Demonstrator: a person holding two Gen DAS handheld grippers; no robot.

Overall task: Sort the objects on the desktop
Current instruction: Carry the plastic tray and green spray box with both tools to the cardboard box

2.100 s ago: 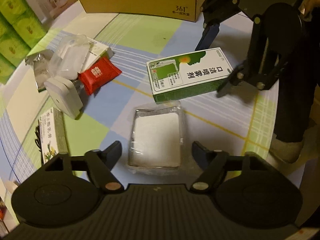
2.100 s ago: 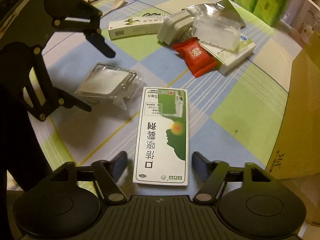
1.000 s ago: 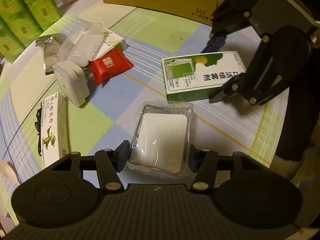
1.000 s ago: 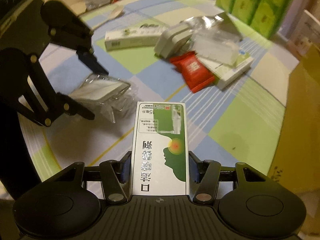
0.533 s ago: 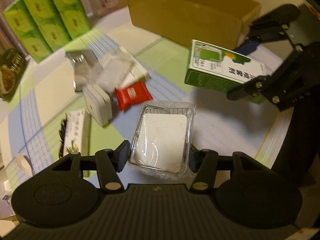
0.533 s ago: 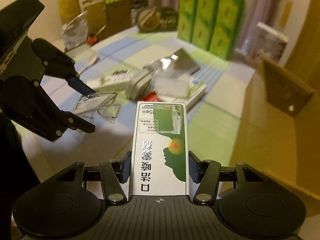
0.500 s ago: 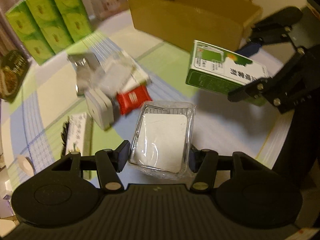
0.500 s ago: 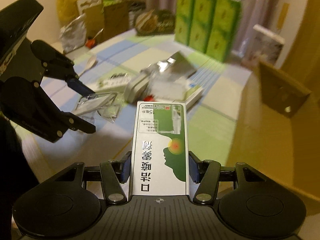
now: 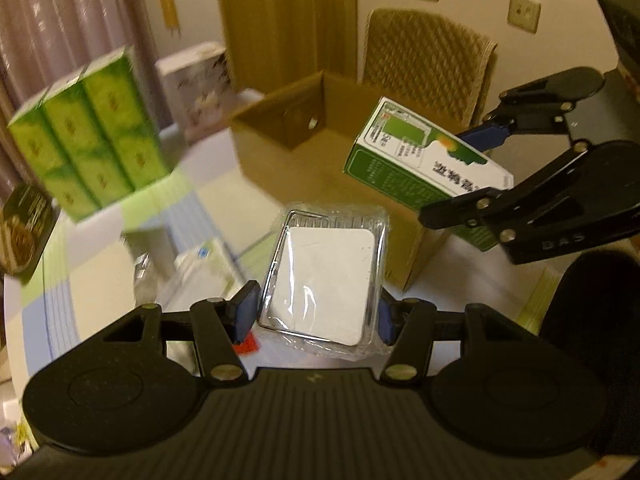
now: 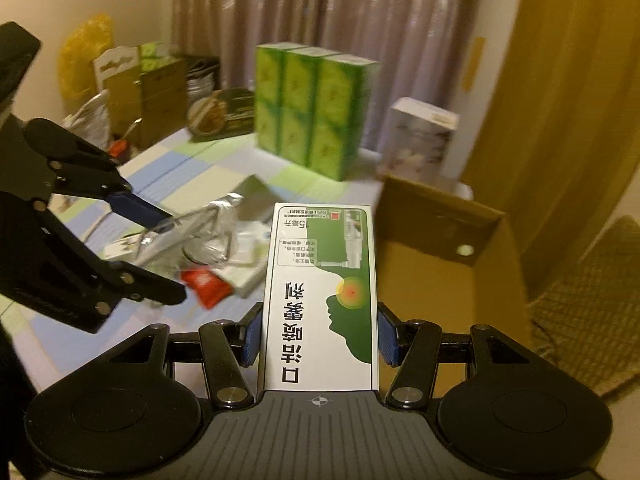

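Left gripper (image 9: pixel 316 312) clamped on clear plastic case (image 9: pixel 326 280), right gripper (image 10: pixel 319 340) clamped on green-and-white box (image 10: pixel 320 300), open cardboard carton (image 9: pixel 320 136) ahead of both

Dim, warm yellowish light; background motion-blurred; strong fisheye bending at edges.

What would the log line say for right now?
left gripper: shut on clear pack | right gripper: shut on green box | both off the table | open carton ahead
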